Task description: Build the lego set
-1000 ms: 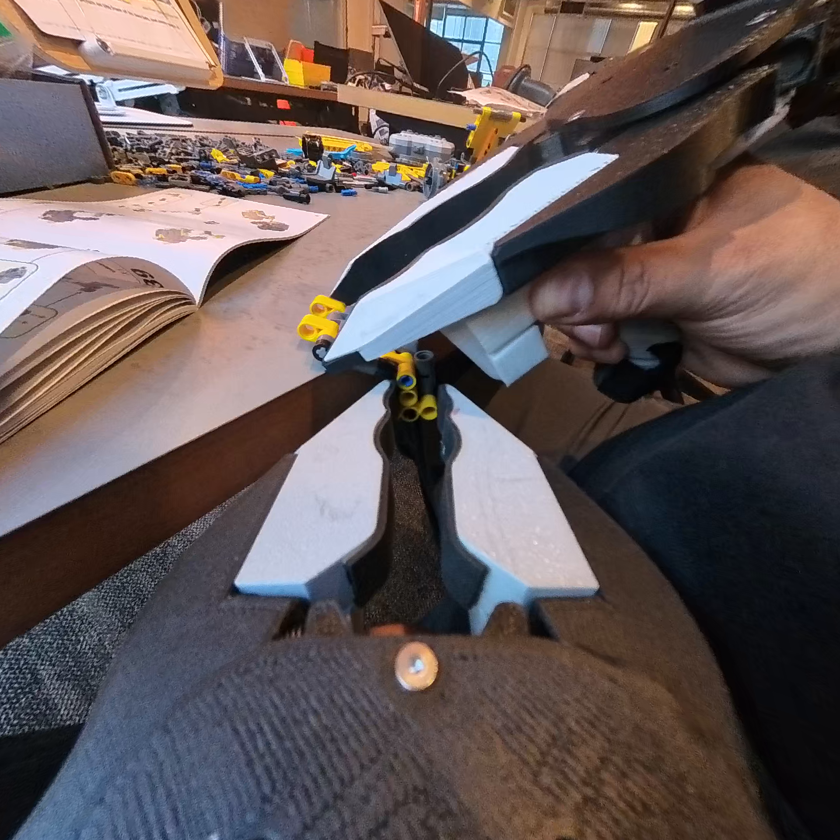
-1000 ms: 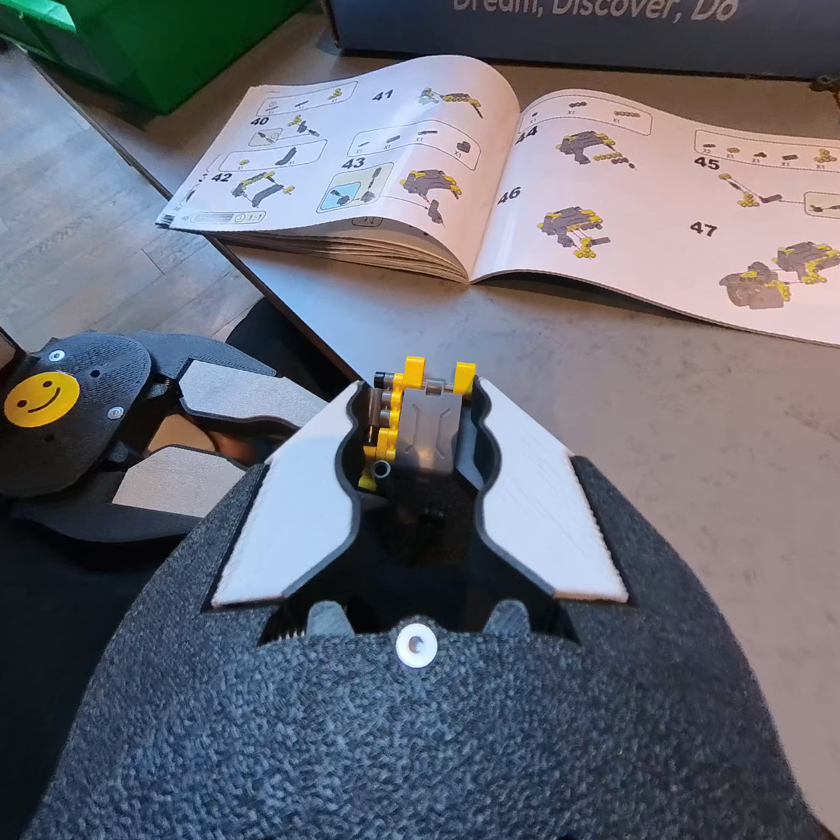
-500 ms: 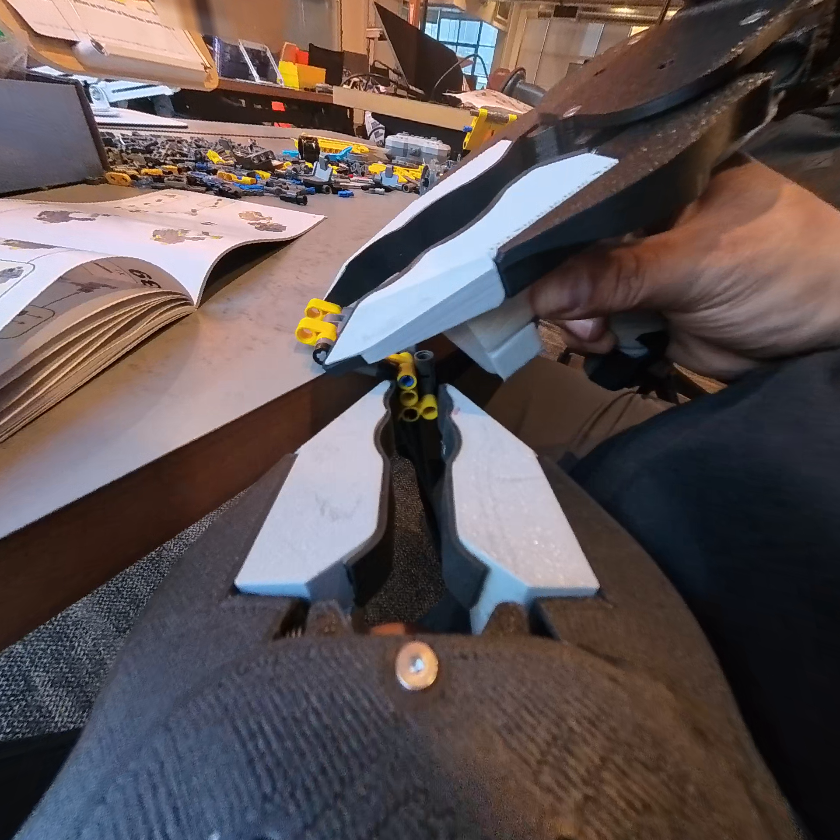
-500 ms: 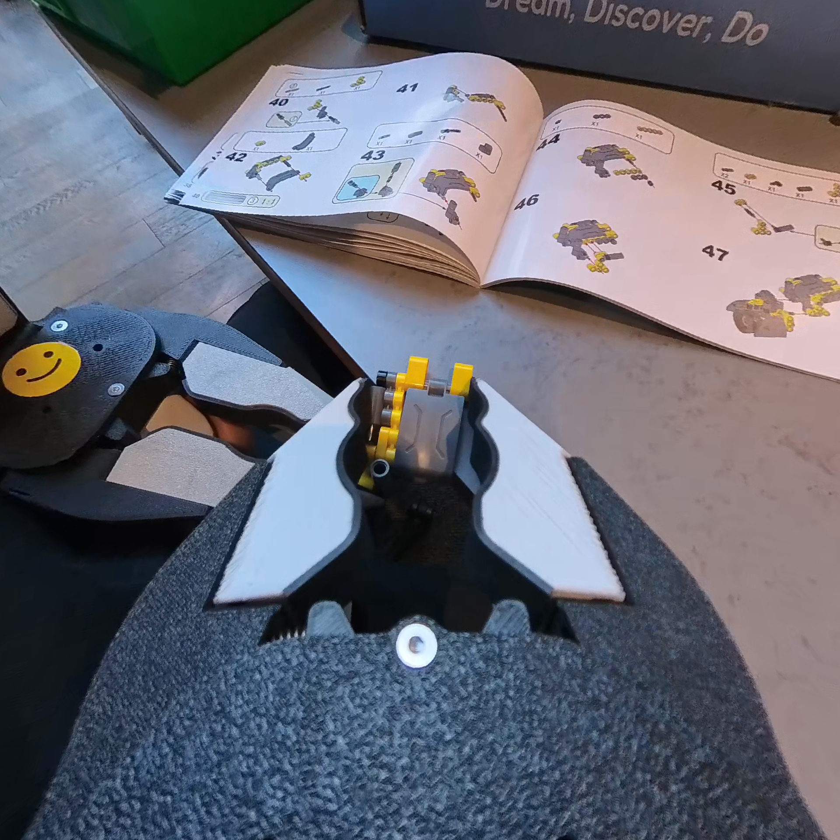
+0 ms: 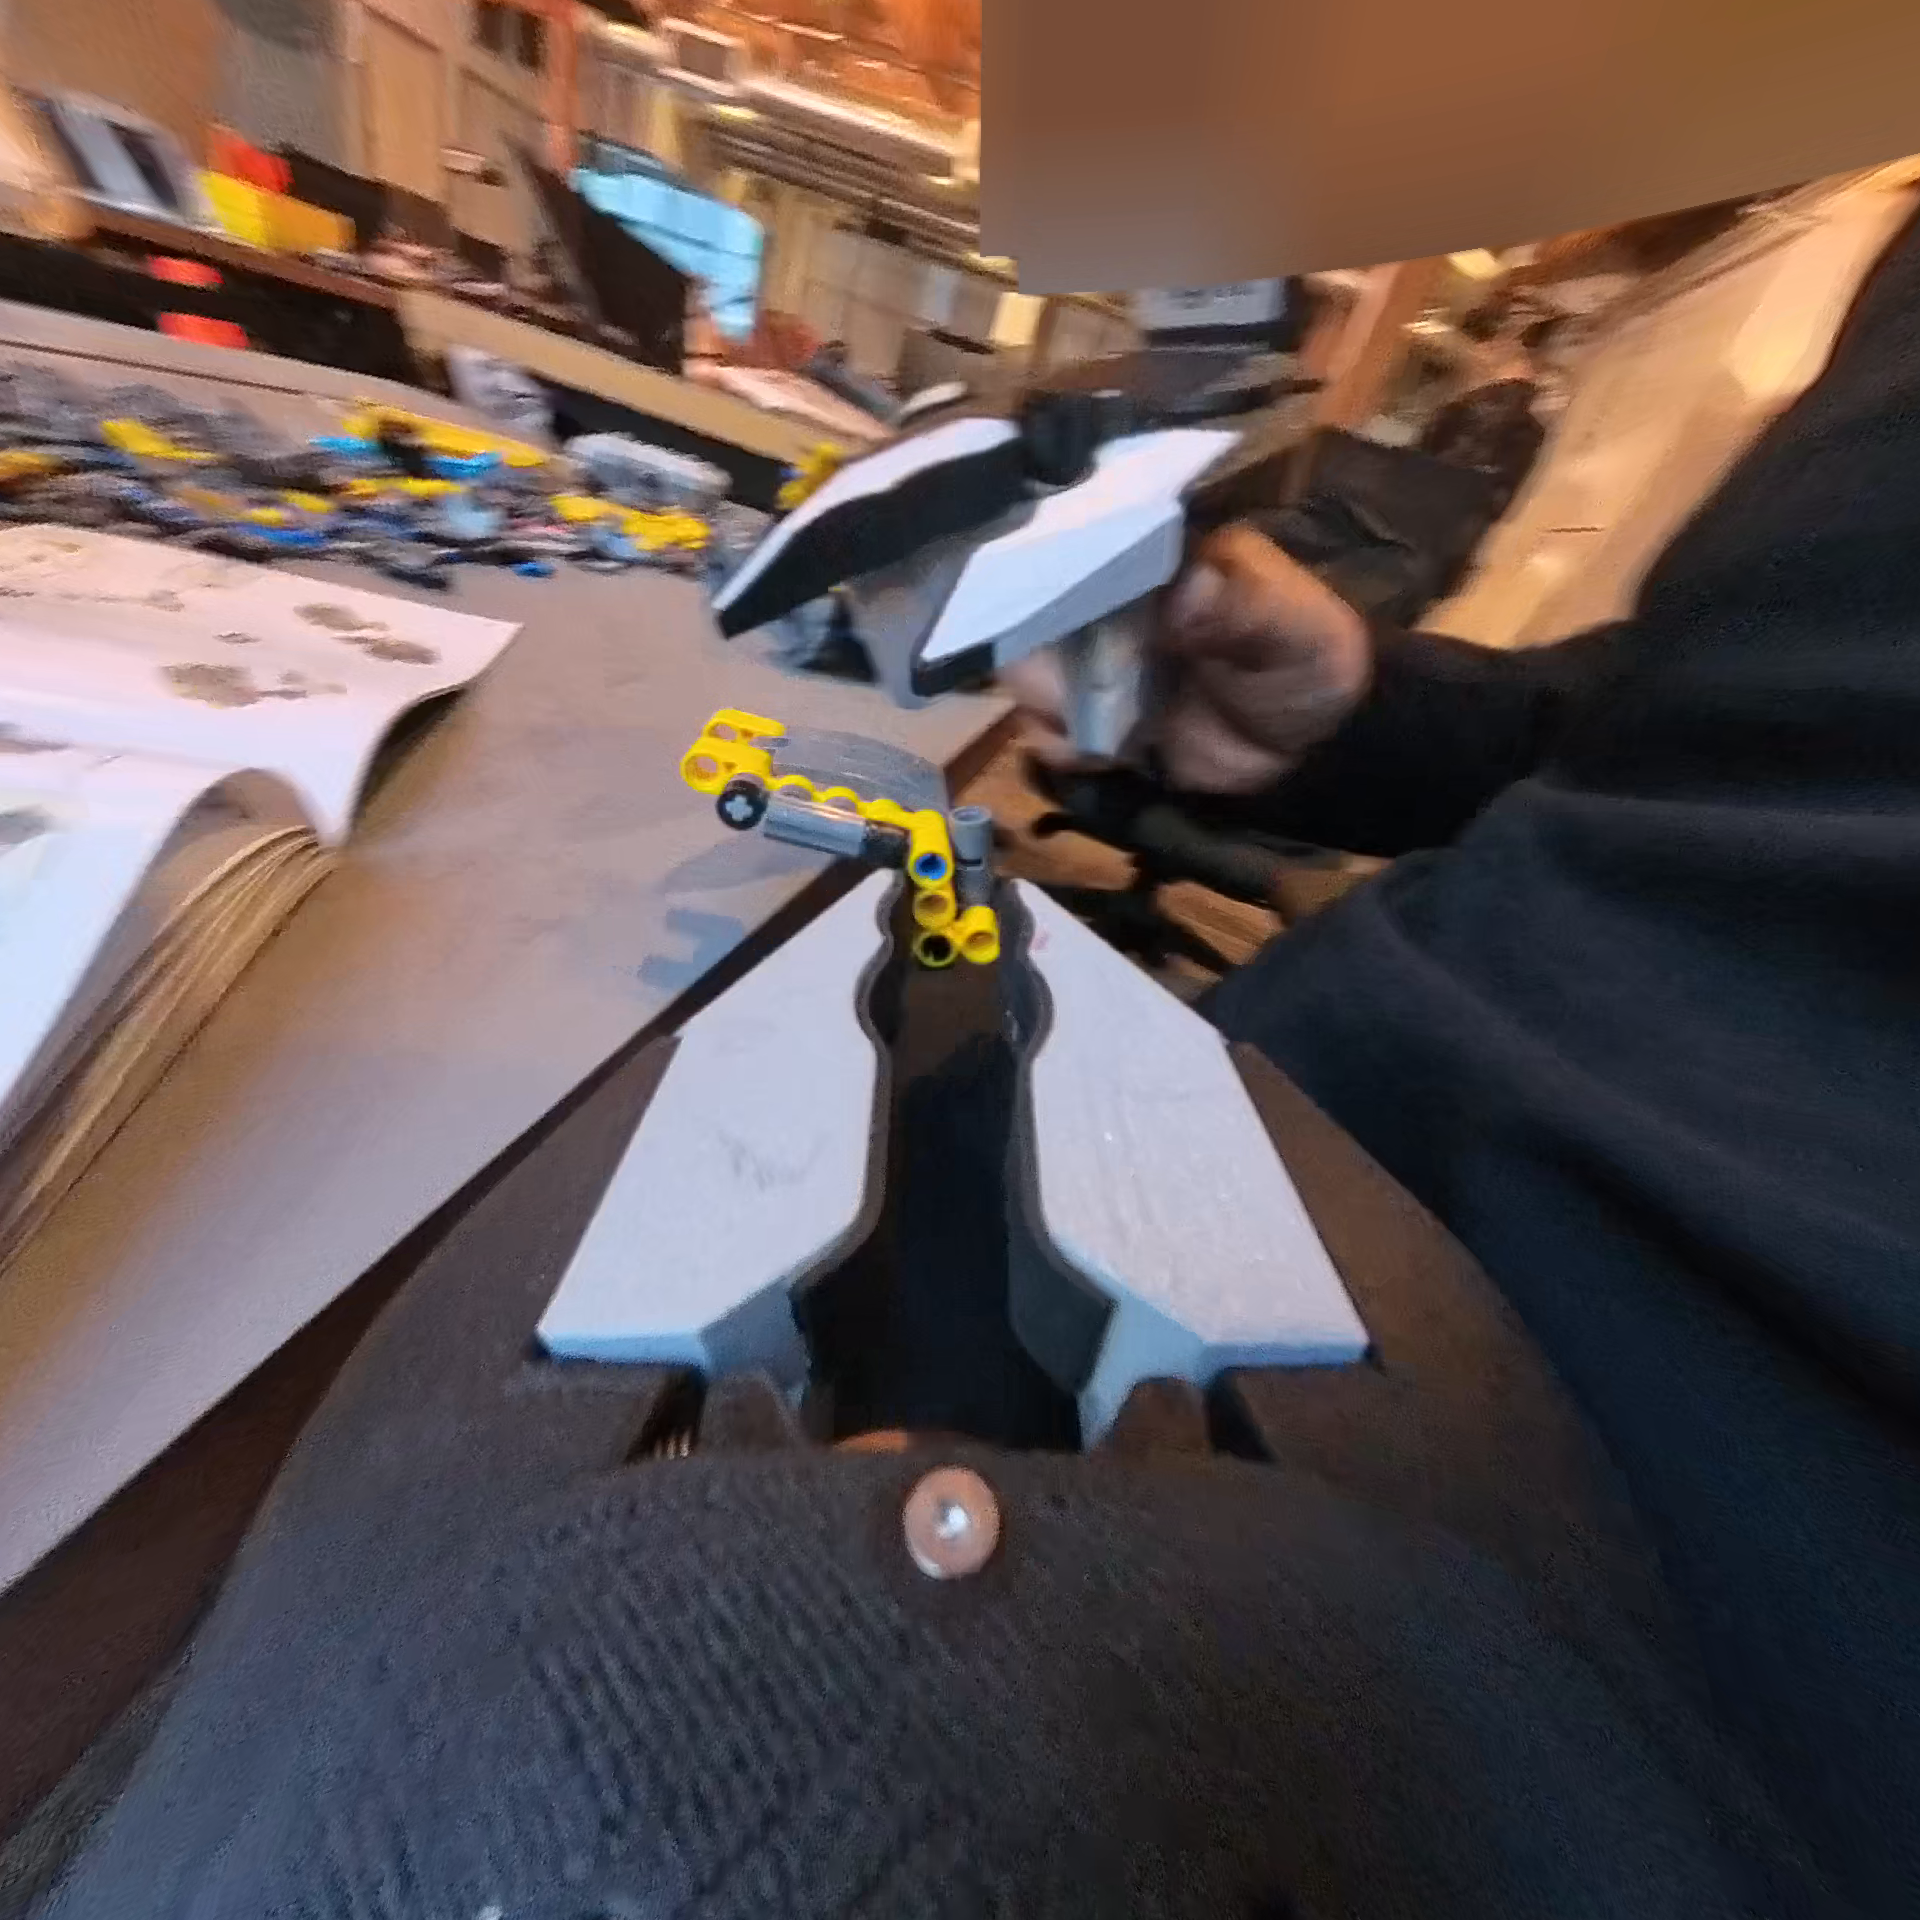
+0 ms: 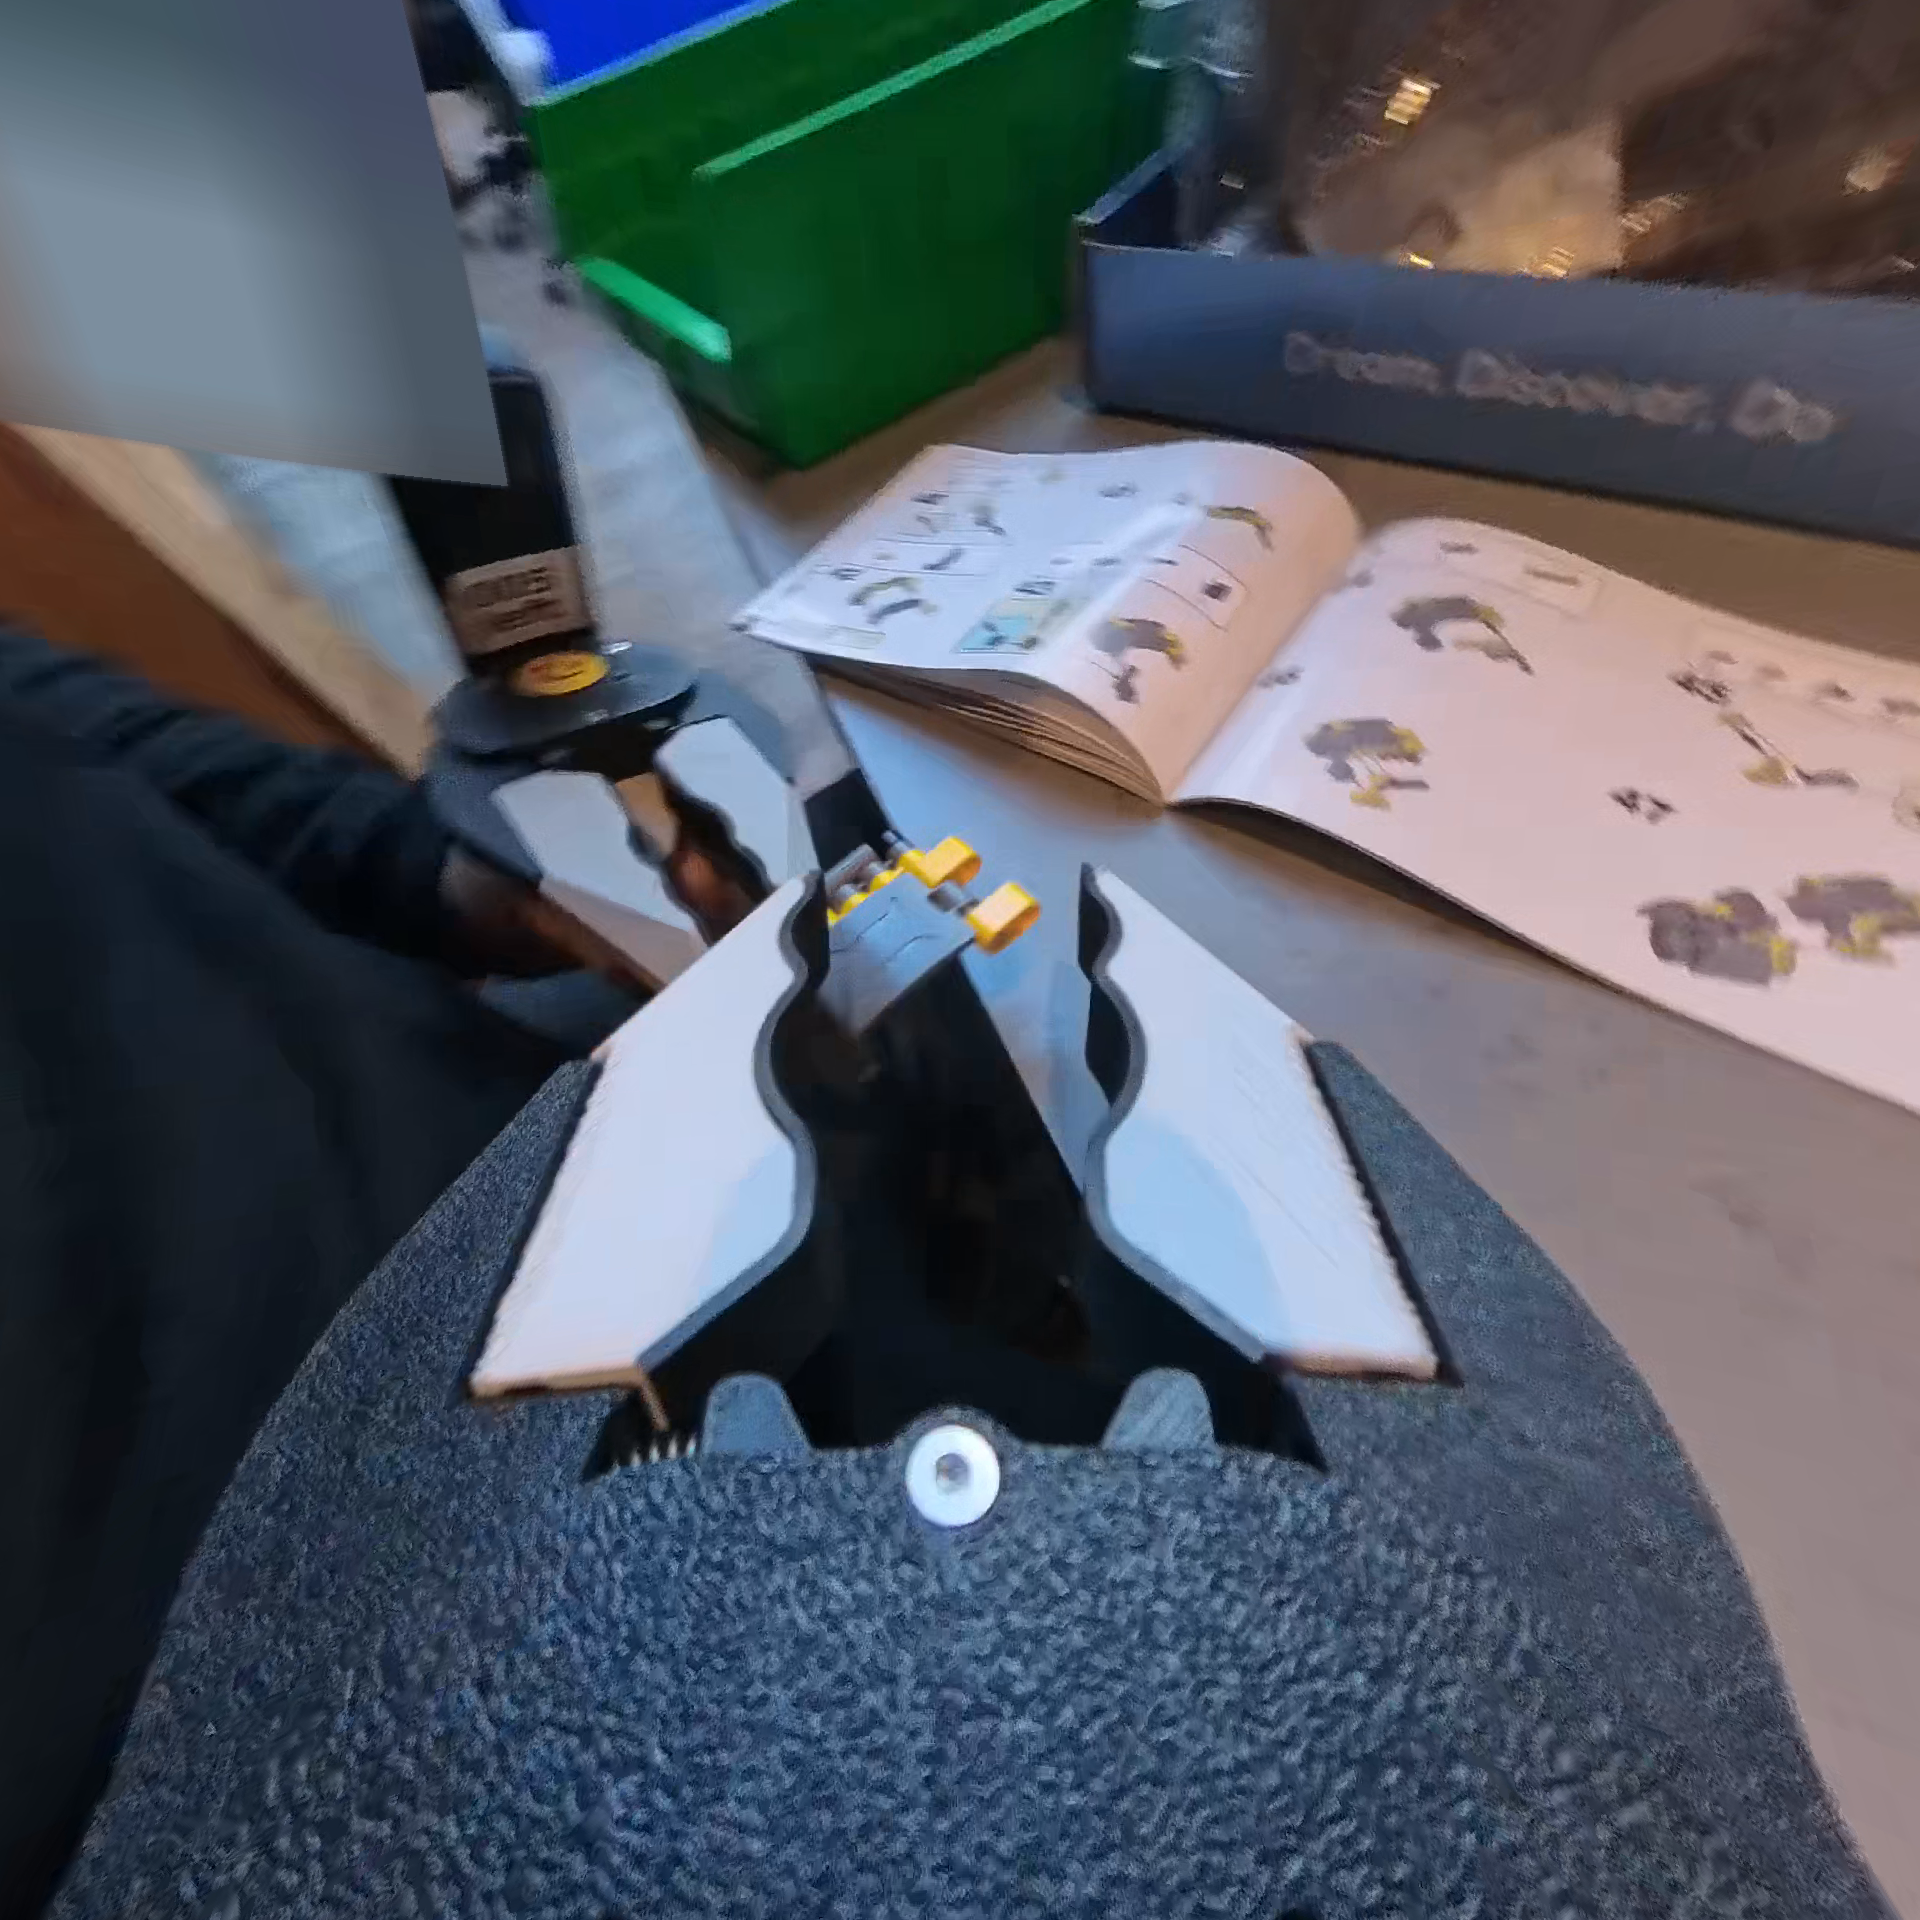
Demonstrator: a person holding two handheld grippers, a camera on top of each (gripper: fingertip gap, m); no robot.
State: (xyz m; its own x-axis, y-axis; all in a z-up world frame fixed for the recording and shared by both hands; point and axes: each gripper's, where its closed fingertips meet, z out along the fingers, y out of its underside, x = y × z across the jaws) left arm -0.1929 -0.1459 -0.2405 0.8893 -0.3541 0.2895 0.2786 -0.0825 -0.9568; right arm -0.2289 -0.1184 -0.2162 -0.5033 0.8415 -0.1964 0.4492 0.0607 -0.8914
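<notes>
The left gripper [image 5: 948, 914] pinches a knobbly plastic brick model [image 5: 831, 800], yellow holed beams on a grey curved panel, over the table [image 5: 436, 997] edge. The right gripper [image 6: 945, 914] gapes wide, empty, beside it. The glossy open booklet [image 6: 1299, 665] and the lettered dark box [image 6: 1507, 384] lie beyond.

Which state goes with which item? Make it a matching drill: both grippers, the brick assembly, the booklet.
Column A
1. left gripper
2. right gripper
3. brick assembly
4. instruction booklet

Column B
a. lying open on the table
b. fingers apart, holding nothing
c. fingers shut on the brick assembly
d. yellow and grey, gripped at one end

Pairs: 1-c, 2-b, 3-d, 4-a
</notes>
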